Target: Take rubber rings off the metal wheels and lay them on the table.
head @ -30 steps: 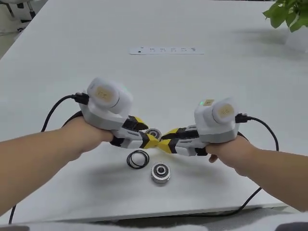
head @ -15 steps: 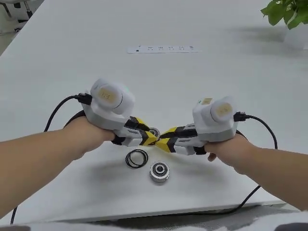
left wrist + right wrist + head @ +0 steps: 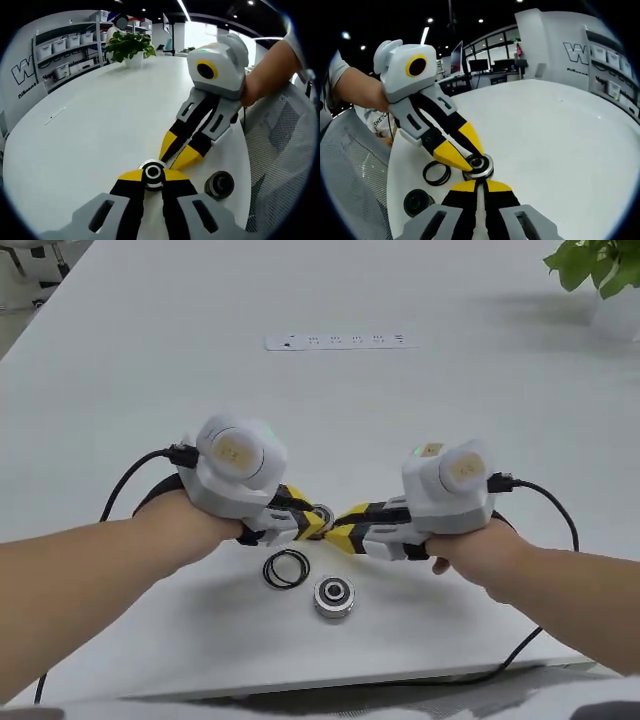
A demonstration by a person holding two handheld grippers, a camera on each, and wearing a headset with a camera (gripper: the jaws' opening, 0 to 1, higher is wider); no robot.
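The wheel (image 3: 321, 514) is held in the air over the near part of the table (image 3: 430, 400), about midway between left and right, caught where the two grippers' tips meet. The likely trouble is a slip. The wheel is small, round and smooth and is gripped by its rim alone, so a sideways pull to peel rubber off it could twist it out of the clamp. It would then drop and perhaps roll toward the near edge. Rubber that stretches and lets go suddenly could also spring clear of the table.

The left gripper (image 3: 152, 176) is clenched on the wheel, one yellow tip on each side of it. The right gripper (image 3: 480, 186) comes in from the right with its jaws closed to a thin slit and its tips touching the wheel's rim. Whether rubber is pinched between them cannot be made out.

On the table just near of the wheel lie loose rings (image 3: 287, 569), and just right of them a second wheel (image 3: 333, 597). Far off are a power strip (image 3: 340, 341) and, at the far right, a plant (image 3: 598, 267).
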